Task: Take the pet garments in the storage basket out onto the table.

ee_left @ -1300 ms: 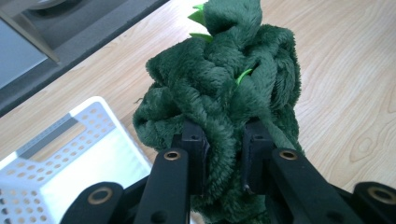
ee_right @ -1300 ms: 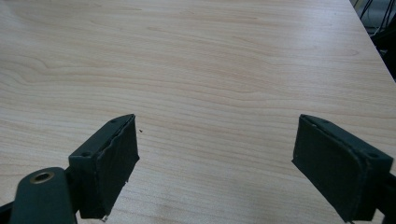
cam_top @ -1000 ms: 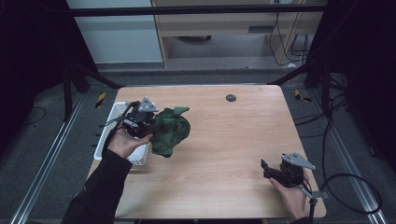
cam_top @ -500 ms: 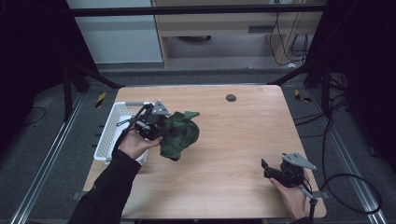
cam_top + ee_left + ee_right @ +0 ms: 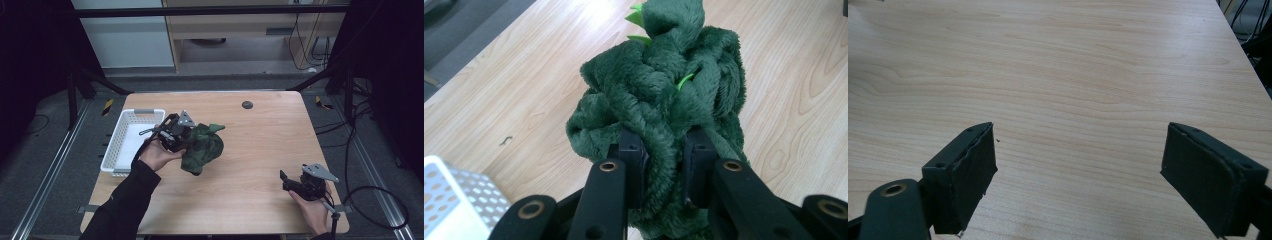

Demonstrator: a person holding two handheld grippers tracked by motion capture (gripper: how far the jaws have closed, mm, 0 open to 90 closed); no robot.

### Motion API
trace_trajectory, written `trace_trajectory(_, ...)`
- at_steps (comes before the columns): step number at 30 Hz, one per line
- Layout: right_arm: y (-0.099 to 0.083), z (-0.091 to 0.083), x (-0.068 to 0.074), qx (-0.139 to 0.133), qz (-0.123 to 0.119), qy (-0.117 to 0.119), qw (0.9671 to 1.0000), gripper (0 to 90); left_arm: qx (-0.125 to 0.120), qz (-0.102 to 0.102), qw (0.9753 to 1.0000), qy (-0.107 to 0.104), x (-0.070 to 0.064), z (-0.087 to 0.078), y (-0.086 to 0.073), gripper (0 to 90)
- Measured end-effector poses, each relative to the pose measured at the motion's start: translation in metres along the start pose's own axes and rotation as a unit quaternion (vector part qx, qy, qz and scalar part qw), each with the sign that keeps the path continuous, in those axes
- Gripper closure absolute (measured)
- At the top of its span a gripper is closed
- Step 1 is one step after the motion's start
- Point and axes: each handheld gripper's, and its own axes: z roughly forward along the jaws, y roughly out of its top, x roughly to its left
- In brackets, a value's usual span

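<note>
Clamping a thick fold of the dark green plush toy with lime-green felt spikes [image 5: 664, 100] between two black jaws drawn close, pile bulging out on either side of the pads [image 5: 631, 150]. Holding the toy near the lower end of the bundle, the rest rising crumpled beyond the left gripper [image 5: 664, 165]. Carrying the plush just right of the white perforated plastic basket [image 5: 127, 140], at or barely above the light wooden tabletop [image 5: 260, 150]; contact with the wood not being resolvable from the high view.

Resting near the right front corner of the table, well apart from the toy: the right gripper [image 5: 1098, 170], jaws spread wide with nothing between the dark padded faces [image 5: 968, 170], bare wood grain showing through the gap.

Judging the step in hand as moving the toy out over open table, away from the basket. Doing it well: keeping the squeeze steady, since soft pile compresses and can creep out of a pinch; travelling level and slowly so the hanging bulk is not swinging or dragging; clearing the basket rim [image 5: 454, 200] before lowering; setting down on the free wood at mid-table, slack first, then easing the jaws apart. Bringing the idle gripper across only if spreading or a second hold is wanted.
</note>
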Motion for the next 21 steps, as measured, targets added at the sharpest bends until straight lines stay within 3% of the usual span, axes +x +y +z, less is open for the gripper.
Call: trace_trajectory(21, 0.000, -0.001, -0.001, -0.005, -0.002, 0.000, 1.0000, 14.3, 0.041, 0.023, 0.9983, -0.034, -0.015, 0.047, 0.005, 74.9)
